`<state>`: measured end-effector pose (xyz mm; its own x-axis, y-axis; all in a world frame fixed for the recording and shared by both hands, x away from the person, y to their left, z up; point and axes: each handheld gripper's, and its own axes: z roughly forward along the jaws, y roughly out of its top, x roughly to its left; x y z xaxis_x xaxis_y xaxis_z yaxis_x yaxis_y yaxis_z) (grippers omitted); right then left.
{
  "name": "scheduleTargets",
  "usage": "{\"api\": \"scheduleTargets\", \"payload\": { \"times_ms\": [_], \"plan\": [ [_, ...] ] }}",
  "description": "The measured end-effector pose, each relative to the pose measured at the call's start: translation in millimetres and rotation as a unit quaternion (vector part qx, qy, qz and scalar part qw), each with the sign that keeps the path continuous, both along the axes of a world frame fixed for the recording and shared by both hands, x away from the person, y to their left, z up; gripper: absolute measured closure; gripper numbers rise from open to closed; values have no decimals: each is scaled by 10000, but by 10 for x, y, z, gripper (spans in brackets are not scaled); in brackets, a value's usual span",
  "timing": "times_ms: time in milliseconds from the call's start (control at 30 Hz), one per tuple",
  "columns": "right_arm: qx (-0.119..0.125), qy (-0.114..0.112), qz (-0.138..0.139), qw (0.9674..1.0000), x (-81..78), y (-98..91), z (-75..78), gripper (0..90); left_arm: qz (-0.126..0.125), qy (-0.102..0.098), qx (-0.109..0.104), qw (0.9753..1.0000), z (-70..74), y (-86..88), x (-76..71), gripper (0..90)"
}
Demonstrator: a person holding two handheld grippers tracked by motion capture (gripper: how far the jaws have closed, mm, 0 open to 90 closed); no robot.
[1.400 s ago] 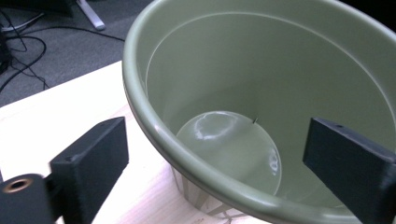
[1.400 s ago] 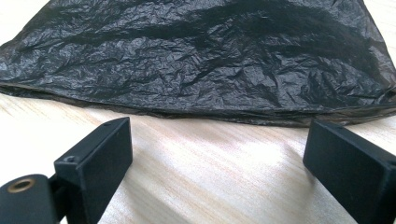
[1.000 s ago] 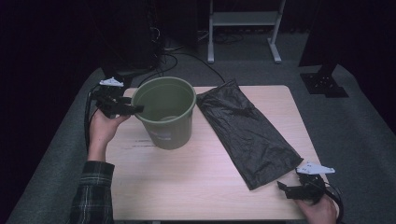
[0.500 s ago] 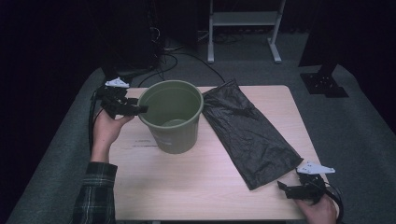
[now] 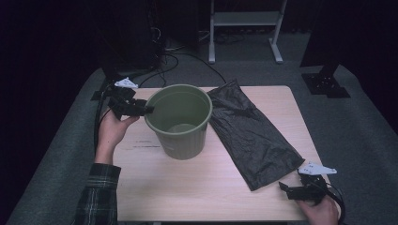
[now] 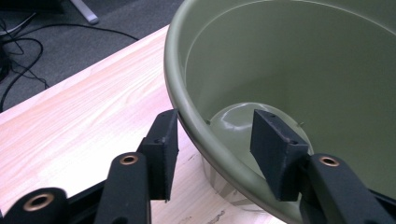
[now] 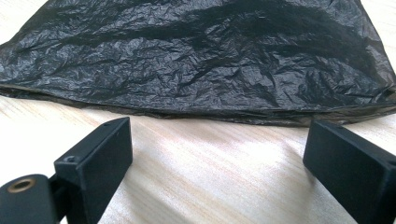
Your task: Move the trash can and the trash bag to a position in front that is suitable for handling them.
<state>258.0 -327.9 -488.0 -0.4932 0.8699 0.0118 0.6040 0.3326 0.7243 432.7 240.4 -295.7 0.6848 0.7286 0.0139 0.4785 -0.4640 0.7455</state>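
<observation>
Down at the near right corner of the table (image 5: 197, 197), right hand-held gripper (image 5: 293, 191) parked low, jaws spread wide with nothing between them. Just beyond its tips, bare wood, then the near edge of the black plastic bag (image 7: 205, 60), crumpled and lying flat. Bag (image 5: 251, 133) stretching diagonally from near right up to the far middle, near corner close to the table's right edge. Plenty of open wood across the near left and middle. Further in, left of centre, green bucket (image 5: 180, 119) standing upright, mouth open, touching or almost touching the bag on its right. Left hand-held gripper (image 5: 149, 110) at the bucket's left rim, jaws just now closing, astride the rim: one pad (image 6: 161, 154) outside, the other (image 6: 275, 154) inside, gap showing at the inner pad, so not pinched. Left gripper view giving that straddle up close, plus the bucket's pale bottom (image 6: 243, 126); high view giving the table edges and dark floor beyond.
</observation>
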Motion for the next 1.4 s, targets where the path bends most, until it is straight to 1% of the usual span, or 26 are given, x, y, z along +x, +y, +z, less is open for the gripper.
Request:
{"api": "scheduleTargets", "payload": {
  "times_ms": [100, 167, 233, 400, 433, 500, 567, 600, 633, 667, 700, 867, 1100, 1267, 1400],
  "plan": [
    [3, 6, -3, 10000, -1, 0, 0, 66, -121, 25, 18, 9999, 7, -57, 2, 544],
    [3, 5, -3, 10000, 0, 0, 0, 66, -140, 29, 9, 9999, 8, -72, 0, 561],
    [3, 6, -4, 10000, -1, 0, 0, 66, -217, 99, -17, 9997, 12, -114, -5, 578],
    [1, 1, -3, 10000, 0, 0, 0, 66, -323, 151, -3, 9994, 19, -186, -25, 615],
    [2, 5, -4, 10000, 0, 0, 0, 66, -354, 162, 8, 9992, 21, -210, -31, 615],
    [4, 6, -4, 10000, -1, 0, 0, 66, -452, 200, 4, 9988, 24, -269, -46, 643],
    [4, 6, -5, 10000, -1, 1, 0, 66, -532, 199, 17, 9984, 25, -321, -62, 658],
    [4, 6, -5, 10000, -1, 1, 0, 66, -532, 199, 17, 9984, 25, -321, -62, 665],
    [4, 7, -5, 10000, -1, 1, 0, 66, -594, 193, 46, 9980, 26, -371, -81, 671],
    [4, 7, -5, 10000, -1, 1, 0, 66, -594, 193, 46, 9980, 26, -371, -81, 676],
    [4, 6, -5, 10000, -1, 1, 0, 66, -663, 196, 53, 9976, 23, -428, -101, 680],
    [5, 7, -5, 10000, -1, 1, 0, 66, -723, 186, 96, 9972, 24, -497, -124, 697],
    [3, 5, -5, 10000, -1, 1, 0, 66, -907, 204, 103, 9956, 22, -641, -168, 724],
    [3, 5, -5, 10000, -1, 0, 0, 66, -1051, 206, 152, 9941, 20, -755, -196, 741],
    [3, 6, -6, 10000, -1, 1, 0, 66, -1153, 200, 245, 9928, 2, -868, -227, 748]
  ]
}}
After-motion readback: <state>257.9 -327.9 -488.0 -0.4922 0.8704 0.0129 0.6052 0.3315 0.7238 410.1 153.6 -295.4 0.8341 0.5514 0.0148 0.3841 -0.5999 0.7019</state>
